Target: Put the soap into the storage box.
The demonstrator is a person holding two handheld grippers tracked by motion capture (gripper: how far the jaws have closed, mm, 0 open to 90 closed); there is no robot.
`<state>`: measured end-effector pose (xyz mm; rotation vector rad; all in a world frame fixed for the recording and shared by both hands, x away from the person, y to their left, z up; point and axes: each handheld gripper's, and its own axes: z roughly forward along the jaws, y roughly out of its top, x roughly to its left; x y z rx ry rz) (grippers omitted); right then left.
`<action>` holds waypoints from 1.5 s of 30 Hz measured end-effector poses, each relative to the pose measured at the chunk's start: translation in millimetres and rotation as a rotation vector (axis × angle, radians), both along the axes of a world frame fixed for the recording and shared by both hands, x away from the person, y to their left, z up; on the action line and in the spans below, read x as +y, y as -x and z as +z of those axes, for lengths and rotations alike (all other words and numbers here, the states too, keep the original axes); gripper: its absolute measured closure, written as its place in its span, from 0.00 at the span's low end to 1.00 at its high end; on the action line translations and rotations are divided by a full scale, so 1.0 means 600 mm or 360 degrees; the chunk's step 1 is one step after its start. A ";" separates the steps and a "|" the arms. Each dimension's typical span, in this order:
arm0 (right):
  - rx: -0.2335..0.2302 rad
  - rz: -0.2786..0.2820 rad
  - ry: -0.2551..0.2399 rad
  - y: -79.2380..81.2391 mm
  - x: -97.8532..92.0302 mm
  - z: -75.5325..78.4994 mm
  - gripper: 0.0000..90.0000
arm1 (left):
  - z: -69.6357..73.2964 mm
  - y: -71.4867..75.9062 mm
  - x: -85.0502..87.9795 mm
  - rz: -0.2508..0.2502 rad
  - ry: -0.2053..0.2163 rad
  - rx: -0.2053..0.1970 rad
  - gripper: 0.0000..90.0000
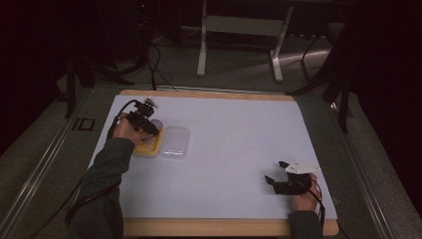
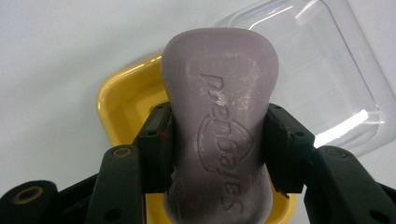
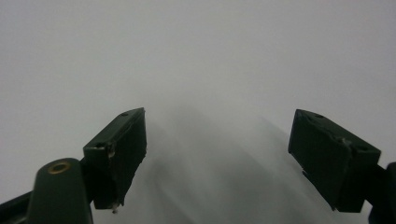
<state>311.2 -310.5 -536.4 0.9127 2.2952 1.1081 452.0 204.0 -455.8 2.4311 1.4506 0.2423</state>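
Left gripper view puts the soap (image 2: 219,135) right in front of us: a lilac bar with a stamped logo, pinched at its waist by our left gripper (image 2: 218,149), one pad on each long side. It hangs just above the yellow dish (image 2: 122,100), which we take as our landmark; the clear lid (image 2: 322,74) lies just beside the dish on the white worktop (image 2: 56,56).

We judge the bar stiff and fairly dense, not fragile, but waxy and liable to slip if the squeeze is light. Its narrowed middle is the sensible place to hold, since the wider ends stop it sliding out either way. Hard pressure could dent the surface.

From the high view, our left hand (image 1: 124,130) sits over the dish (image 1: 148,147), forearm coming up from the near edge, gripper (image 1: 148,125) angled down and toward the lid (image 1: 175,142).

Our right gripper (image 1: 276,172) rests well apart from the dish, near the worktop's (image 1: 224,129) near right corner, lying roughly level and pointing toward the dish side. Its jaws stand spread with nothing between them, as the right gripper view confirms.
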 end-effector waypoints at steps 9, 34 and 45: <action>-0.0001 -0.0001 0.0003 0.000 0.000 0.000 0.21 | -0.008 0.000 0.008 0.0050 -0.0014 -0.0002 0.55; -0.0002 0.0002 0.0008 0.000 0.001 0.000 0.21 | -0.040 0.004 0.016 0.0073 -0.0009 0.0052 0.55; -0.0002 0.0003 0.0009 0.000 0.001 0.000 0.21 | -0.051 0.004 0.018 0.0084 -0.0017 0.0078 0.55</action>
